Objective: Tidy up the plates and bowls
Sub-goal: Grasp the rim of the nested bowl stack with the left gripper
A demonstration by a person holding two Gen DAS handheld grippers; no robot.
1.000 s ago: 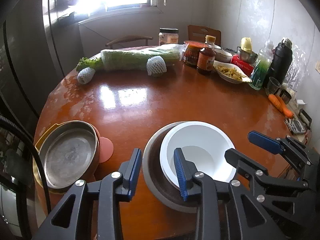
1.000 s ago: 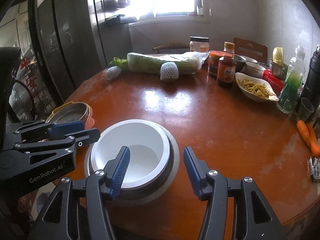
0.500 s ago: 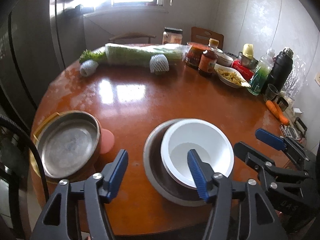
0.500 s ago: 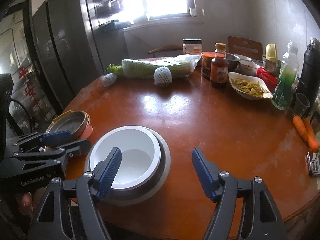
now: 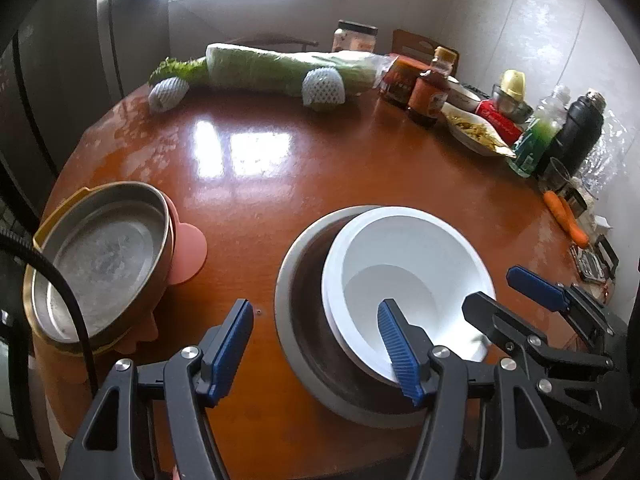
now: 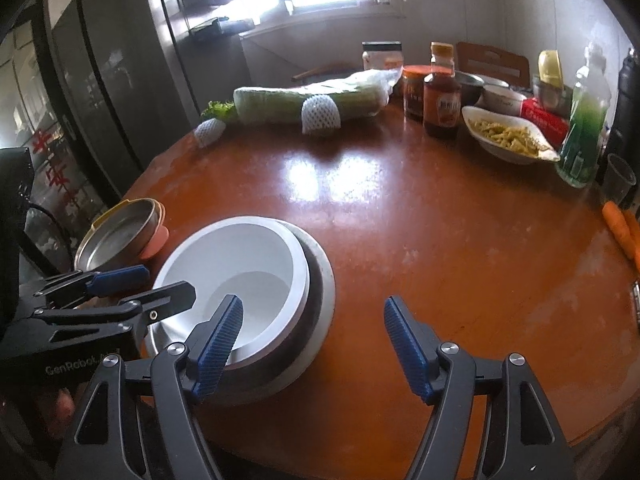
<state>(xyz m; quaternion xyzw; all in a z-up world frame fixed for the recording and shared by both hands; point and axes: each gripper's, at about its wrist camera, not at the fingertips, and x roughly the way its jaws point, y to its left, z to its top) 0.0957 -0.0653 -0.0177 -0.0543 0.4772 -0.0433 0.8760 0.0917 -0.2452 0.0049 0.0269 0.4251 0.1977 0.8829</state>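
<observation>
left wrist view first: the left gripper (image 5: 316, 350) has spread way wider than it was a second ago and has backed off a bit. it's wide open now with nothing between the jaws, hanging over the near edge of the table (image 5: 320, 168). the white bowl (image 5: 404, 276) sits nested in the grey metal bowl (image 5: 304, 320), pushed toward that bowl's right side rather than centred. my read is the nesting step is done and the hands are letting go. off to the left there's a steel plate (image 5: 100, 256) stacked in a yellow dish, with a pink dish (image 5: 188, 252) poking out underneath — so one stack of two bowls and one stack of three pieces, as far as i can count. the right gripper (image 5: 504, 292) shows at lower right, also gaping and empty.

right wrist view: the right gripper (image 6: 314, 342) has opened further too and pulled back toward the table edge; nothing is held, and its left finger hovers over the white bowl (image 6: 248, 264) rim area, though i can't tell if it touches. the grey metal bowl (image 6: 320, 300) is under it, and the steel plate (image 6: 120, 236) stack sits just beyond. the left gripper (image 6: 160, 284) is visible at left, jaws apart. two carrots (image 6: 620, 228) lie at the right edge — not part of the job. probably nearly finished, unless the two stacks get combined.
</observation>
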